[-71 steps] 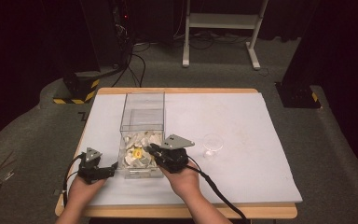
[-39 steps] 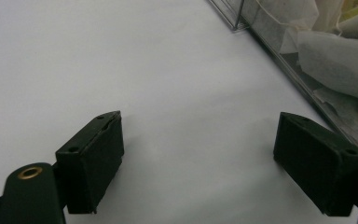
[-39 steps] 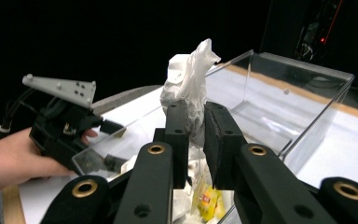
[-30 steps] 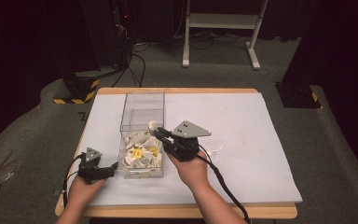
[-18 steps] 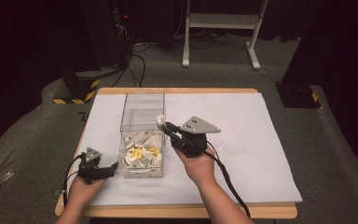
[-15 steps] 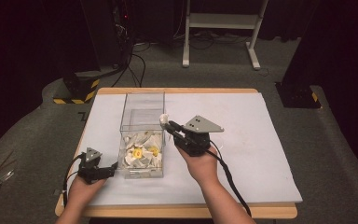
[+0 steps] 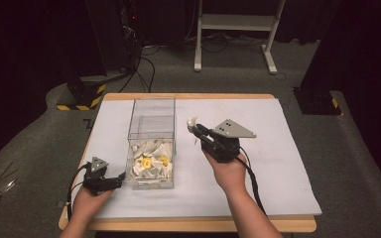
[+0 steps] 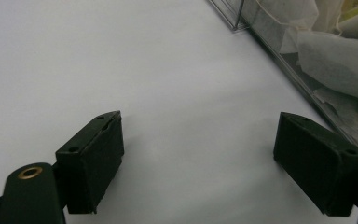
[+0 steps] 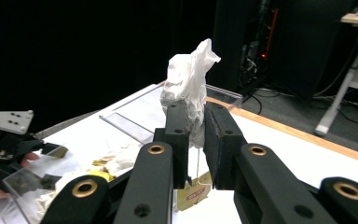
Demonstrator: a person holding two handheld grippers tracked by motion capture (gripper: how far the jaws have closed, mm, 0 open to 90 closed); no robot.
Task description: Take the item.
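A clear plastic box stands on the white sheet, with several crumpled tea bags in its near half. Just right of the box and above the sheet, my right gripper is shut on a white tea bag. In the right gripper view the bag sticks up from between the pads of that gripper, and its yellow tag hangs below on a string. My left gripper rests open on the sheet at the box's near left corner. Nothing lies between its open fingers, with the box wall beside them.
The white sheet covers most of the wooden table. Beyond the far edge are a white frame's legs, cables on the floor and a yellow-black striped base.
My right gripper has come up out of the box with the tea bag and moved to the right of it. The left gripper has stayed put.
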